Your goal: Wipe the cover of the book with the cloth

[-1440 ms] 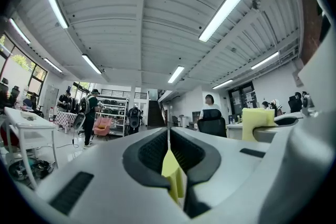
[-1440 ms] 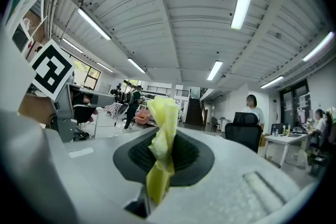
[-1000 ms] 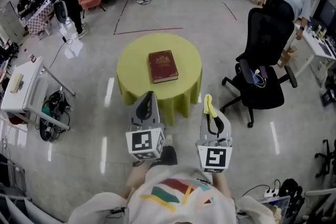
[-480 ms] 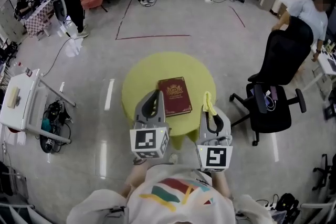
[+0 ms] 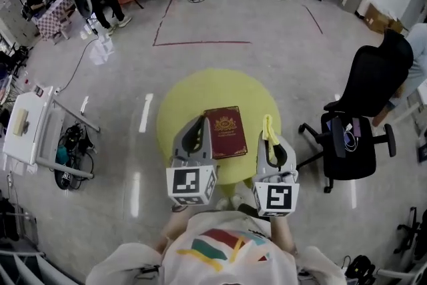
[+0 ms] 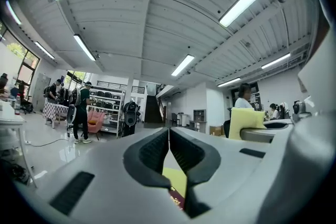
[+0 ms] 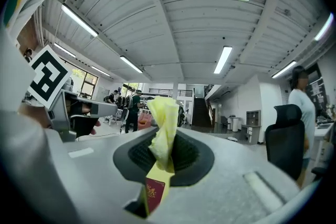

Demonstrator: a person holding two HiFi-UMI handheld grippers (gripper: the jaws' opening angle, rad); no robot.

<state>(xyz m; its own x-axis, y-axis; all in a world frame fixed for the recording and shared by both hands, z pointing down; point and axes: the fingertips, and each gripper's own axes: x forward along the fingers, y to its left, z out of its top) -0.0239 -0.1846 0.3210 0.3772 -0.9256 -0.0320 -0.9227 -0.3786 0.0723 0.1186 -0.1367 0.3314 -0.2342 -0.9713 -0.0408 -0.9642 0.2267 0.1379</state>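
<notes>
Both grippers had come forward w/ the person since the earlier frames: the round table in its yellow-green cover (image 5: 200,93), far ahead then, now lay just under their tips. The dark red hardcover book with a gold emblem (image 5: 225,132) lay flat, cover up, on the near part of that table, between the two grippers in the head view, so it was probably easy to reach. The right gripper (image 5: 267,142) was clenched on the thin pale-yellow cloth (image 7: 164,123), which stood up out of the jaws, ready for wiping, I think. The left gripper (image 6: 169,150) had its jaws pressed together w/ nothing between, maybe free to steady the book. No wiping yet. Count: 1 book, 1 cloth, 1 table, 2 grippers.
</notes>
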